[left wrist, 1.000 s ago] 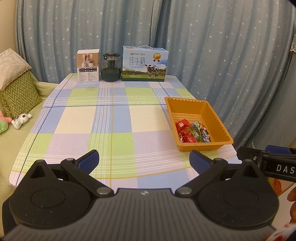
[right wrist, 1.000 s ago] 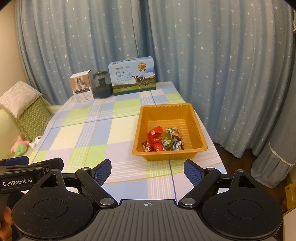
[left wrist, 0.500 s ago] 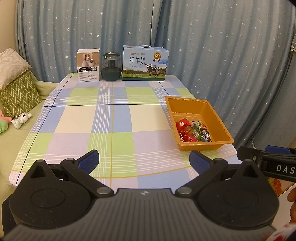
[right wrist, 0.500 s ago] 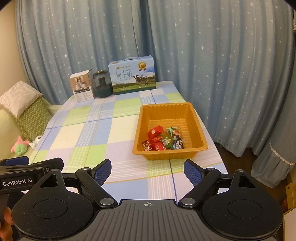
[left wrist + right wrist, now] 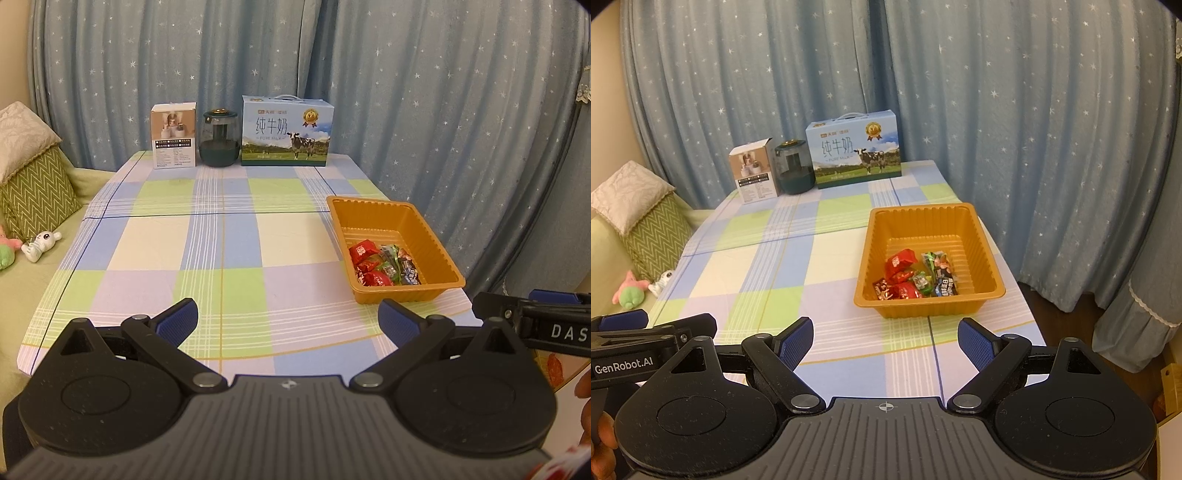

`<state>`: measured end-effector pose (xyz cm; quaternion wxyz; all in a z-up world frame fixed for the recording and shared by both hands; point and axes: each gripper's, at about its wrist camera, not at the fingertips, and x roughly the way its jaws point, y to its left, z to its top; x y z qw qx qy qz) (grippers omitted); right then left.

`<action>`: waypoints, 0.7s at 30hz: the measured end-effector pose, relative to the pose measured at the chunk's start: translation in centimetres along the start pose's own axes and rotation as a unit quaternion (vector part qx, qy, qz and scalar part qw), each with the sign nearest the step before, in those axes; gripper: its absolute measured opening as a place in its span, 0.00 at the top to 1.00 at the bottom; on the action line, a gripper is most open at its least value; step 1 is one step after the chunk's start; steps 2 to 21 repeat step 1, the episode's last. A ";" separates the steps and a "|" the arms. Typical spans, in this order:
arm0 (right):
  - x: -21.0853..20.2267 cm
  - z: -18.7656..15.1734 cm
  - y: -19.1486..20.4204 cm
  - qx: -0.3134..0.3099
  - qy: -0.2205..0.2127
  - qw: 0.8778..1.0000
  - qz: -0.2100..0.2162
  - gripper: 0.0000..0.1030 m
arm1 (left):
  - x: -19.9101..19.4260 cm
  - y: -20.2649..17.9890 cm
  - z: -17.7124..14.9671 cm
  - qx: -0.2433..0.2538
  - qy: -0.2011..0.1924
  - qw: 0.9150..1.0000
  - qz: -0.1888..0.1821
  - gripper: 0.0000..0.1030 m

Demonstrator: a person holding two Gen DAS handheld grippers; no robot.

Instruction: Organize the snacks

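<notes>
An orange plastic tray point(image 5: 436, 236) point(image 5: 988, 254) sits at the right edge of the checked table. Several wrapped snacks point(image 5: 382, 265) point(image 5: 916, 275), red, green and dark blue, lie in its near end. My left gripper point(image 5: 288, 319) hovers open over the table's near edge, left of the tray, with nothing between its blue pads. Just in front of the tray my right gripper point(image 5: 886, 341) is open and holds nothing. Each gripper's side shows in the other's view.
Along the table's far edge stand a small white box point(image 5: 173, 136), a dark green jar point(image 5: 218, 138) and a blue milk carton point(image 5: 287, 131). Blue star curtains hang behind and at the right. At the left are a sofa with green cushions point(image 5: 35, 192) and soft toys.
</notes>
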<state>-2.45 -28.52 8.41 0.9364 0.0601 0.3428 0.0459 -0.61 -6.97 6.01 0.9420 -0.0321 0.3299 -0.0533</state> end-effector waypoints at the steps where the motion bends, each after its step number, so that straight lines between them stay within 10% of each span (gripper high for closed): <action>1: 0.1 -0.2 0.0 0.000 -0.001 1.000 0.000 0.17 | 0.1 0.2 0.1 -0.001 0.000 1.000 -0.001 0.00; 21: 0.1 -0.2 0.0 0.000 -0.001 1.000 0.000 0.17 | 0.1 0.2 0.1 -0.001 0.000 1.000 -0.001 0.00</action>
